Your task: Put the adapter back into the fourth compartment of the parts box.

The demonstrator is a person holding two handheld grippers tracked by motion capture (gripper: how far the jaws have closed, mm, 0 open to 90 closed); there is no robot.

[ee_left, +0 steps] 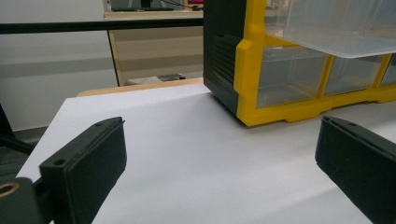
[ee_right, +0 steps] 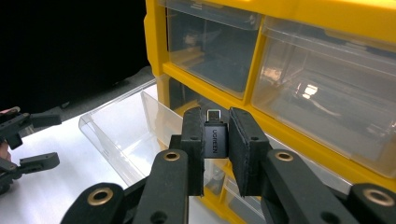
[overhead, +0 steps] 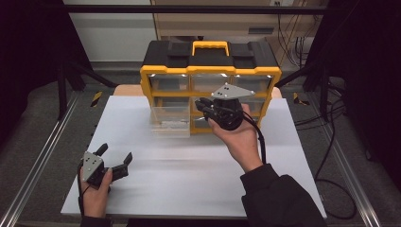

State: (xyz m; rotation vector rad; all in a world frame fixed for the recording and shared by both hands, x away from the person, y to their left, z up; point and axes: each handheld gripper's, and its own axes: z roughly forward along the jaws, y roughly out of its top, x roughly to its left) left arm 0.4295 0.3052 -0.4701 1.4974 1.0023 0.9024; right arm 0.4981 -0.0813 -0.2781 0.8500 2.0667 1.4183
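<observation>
room: dark metal framing and loose cables are ringing the table, with pale cabinets standing behind it.
table (overhead: 189,189): a white top is carrying everything, mostly bare toward the person.
organizer (overhead: 210,71): a yellow and black drawer box with a yellow handle is sitting at the far edge.
drawer (overhead: 170,122): a clear drawer is sticking out of the lower left of the organizer, open at the top.
right gripper (ee_right: 216,140): it is pinching a small black adapter (ee_right: 215,139) between its pads, up beside the open drawer.
left gripper (overhead: 115,157): it is resting low on the table, well apart from the organizer, jaws spread with nothing between them.
progress: the drawer is already out and the adapter is gripped; by my reading, dropping it in and pushing the drawer shut are what is left.
</observation>
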